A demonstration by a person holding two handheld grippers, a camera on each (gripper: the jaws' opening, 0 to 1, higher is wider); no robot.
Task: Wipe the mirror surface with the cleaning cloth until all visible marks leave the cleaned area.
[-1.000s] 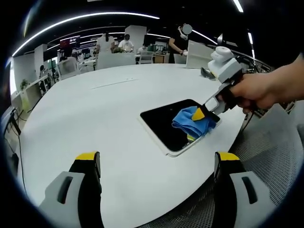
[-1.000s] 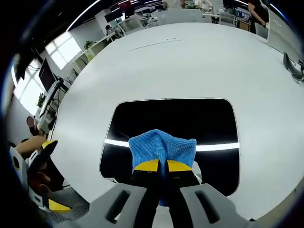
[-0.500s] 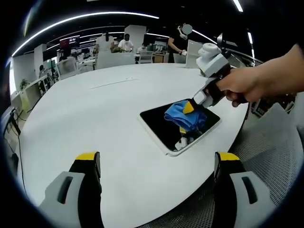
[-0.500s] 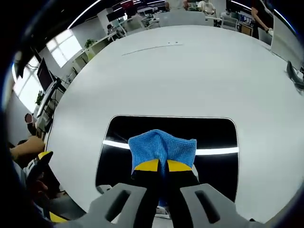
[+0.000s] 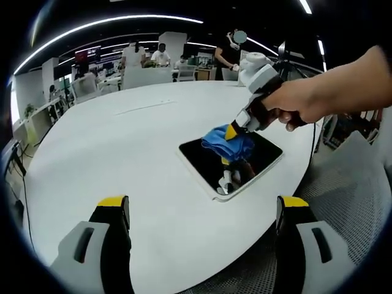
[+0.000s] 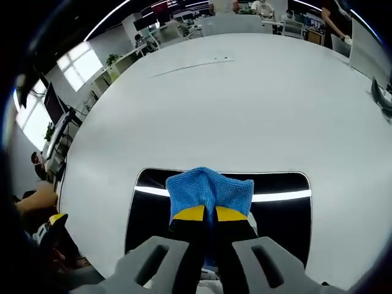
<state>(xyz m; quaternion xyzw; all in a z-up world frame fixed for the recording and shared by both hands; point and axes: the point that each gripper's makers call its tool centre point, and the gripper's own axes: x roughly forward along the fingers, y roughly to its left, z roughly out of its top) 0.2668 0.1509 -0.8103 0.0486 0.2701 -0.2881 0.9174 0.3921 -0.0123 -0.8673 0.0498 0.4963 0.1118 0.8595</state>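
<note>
One blue microfibre cleaning cloth [image 6: 209,191], pinched by right gripper [image 6: 205,214], was swept farther across dark rectangular mirror [image 5: 245,160]; wiping continues; left gripper [image 5: 199,211] spread.

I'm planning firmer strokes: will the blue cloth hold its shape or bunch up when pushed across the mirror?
Probably floppy: the blue cloth is bunched and folded where the right gripper pinches it. It will likely drag and crumple rather than slide flat. The mirror looks smooth and glossy, so it should offer little resistance.
</note>
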